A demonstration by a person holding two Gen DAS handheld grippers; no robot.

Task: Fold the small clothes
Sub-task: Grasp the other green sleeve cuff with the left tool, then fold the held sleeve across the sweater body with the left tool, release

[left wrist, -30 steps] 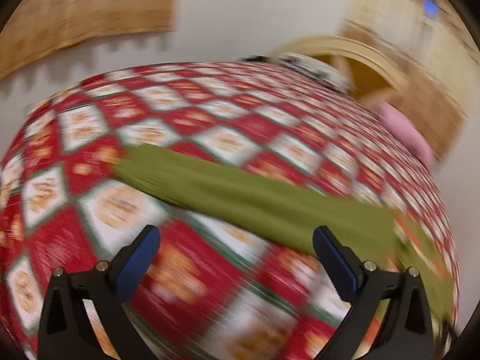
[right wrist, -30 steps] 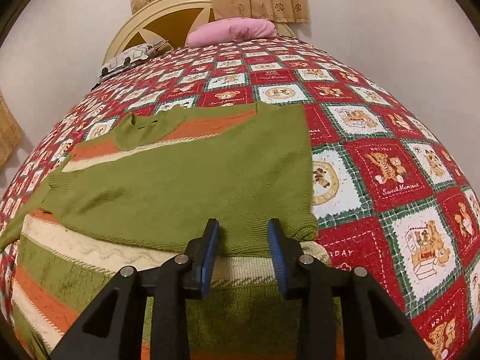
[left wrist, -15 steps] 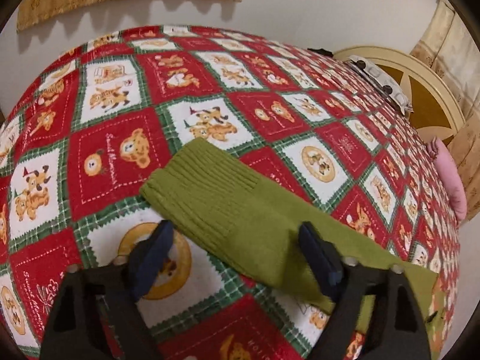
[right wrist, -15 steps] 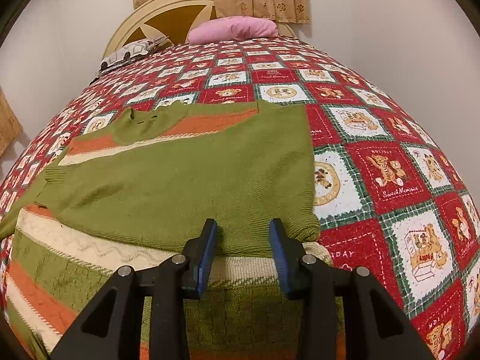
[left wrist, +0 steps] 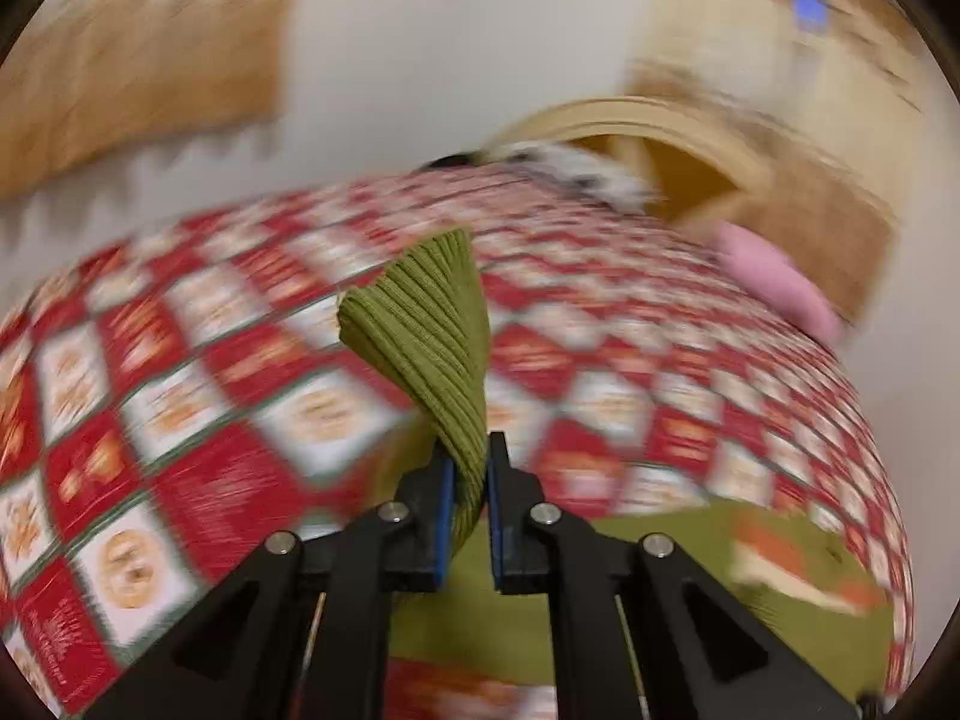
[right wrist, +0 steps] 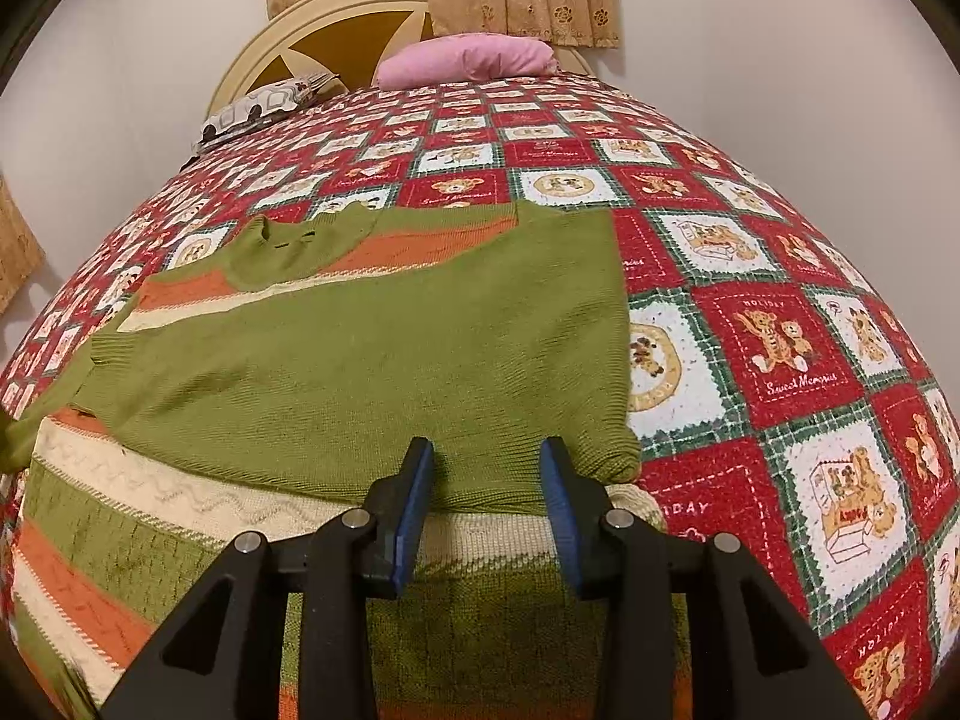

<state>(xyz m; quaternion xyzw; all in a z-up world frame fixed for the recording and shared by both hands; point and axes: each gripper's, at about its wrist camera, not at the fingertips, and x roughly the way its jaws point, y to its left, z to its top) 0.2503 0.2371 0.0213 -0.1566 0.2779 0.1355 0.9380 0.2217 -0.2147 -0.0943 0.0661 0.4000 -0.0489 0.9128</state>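
A green knitted sweater (right wrist: 372, 360) with orange and cream stripes lies flat on the red patchwork quilt (right wrist: 780, 330). One sleeve is folded across its body. My right gripper (right wrist: 486, 468) hovers open at the near edge of that folded green layer, with nothing pinched between its blue pads. In the blurred left wrist view my left gripper (left wrist: 467, 462) is shut on the other sleeve. The ribbed cuff (left wrist: 420, 324) stands up beyond the fingertips, lifted off the quilt (left wrist: 198, 420). The sweater's body (left wrist: 690, 612) shows at the lower right.
A pink pillow (right wrist: 468, 57) and a patterned pillow (right wrist: 258, 108) lie at the head of the bed, against a cream headboard (right wrist: 336, 18). Walls close in on both sides. Bare quilt stretches to the right of the sweater.
My left gripper closed on the green sleeve's cuff, raised it off the quilt and swung toward the sweater's body. The right gripper has not moved.
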